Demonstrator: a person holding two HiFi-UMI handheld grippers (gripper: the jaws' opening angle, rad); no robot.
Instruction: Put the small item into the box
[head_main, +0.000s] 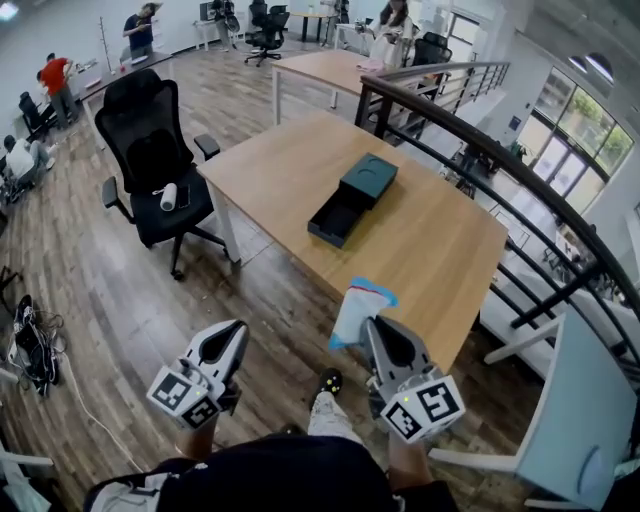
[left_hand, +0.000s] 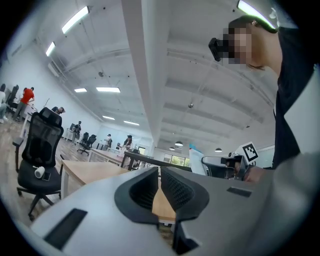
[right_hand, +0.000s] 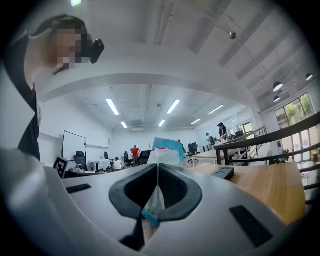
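Right gripper (head_main: 374, 325): jaws clamped on the plastic pouch (head_main: 356, 308), which sticks up past the tips.
Pouch to box: the dark open box (head_main: 336, 216) lies ahead of the pouch and slightly left, well apart. Its long axis runs away and rightward across the wooden table (head_main: 440, 250).
Nearer arm: the right, we judge.
Left gripper (head_main: 235, 338): jaws together, nothing between.
In the way: we see nothing on the table short of the box. The office chair (head_main: 155, 165) stands left of the box, the railing (head_main: 480, 150) right of it.
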